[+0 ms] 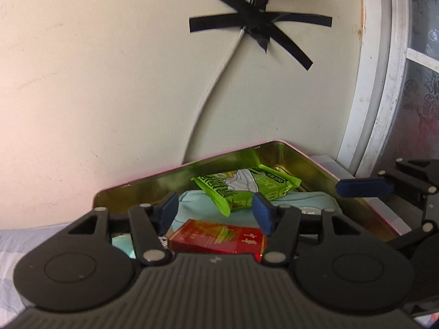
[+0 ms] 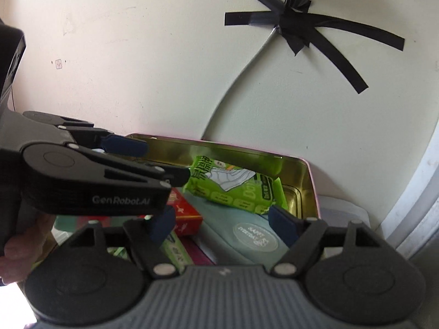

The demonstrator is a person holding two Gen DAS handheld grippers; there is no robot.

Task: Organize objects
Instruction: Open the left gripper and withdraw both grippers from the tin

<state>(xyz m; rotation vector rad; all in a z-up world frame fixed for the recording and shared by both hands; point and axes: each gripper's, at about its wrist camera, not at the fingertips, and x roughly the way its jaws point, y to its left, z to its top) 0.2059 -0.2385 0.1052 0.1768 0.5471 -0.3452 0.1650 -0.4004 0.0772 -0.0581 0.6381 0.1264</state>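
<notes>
Both claws hang parted and empty over the tin (image 1: 241, 152): left gripper (image 1: 216, 213), right gripper (image 2: 223, 226). The green packet (image 1: 241, 189) at twelve o'clock lies loose atop a blue pouch (image 2: 233, 219); seemingly just dropped. Next: fetch another item.

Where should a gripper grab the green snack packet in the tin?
Probably the green packet's near, raised edge, coming from above and the front. It lies tilted on the pale blue pouch, so that edge is free; the tin's wall crowds its far end.
</notes>
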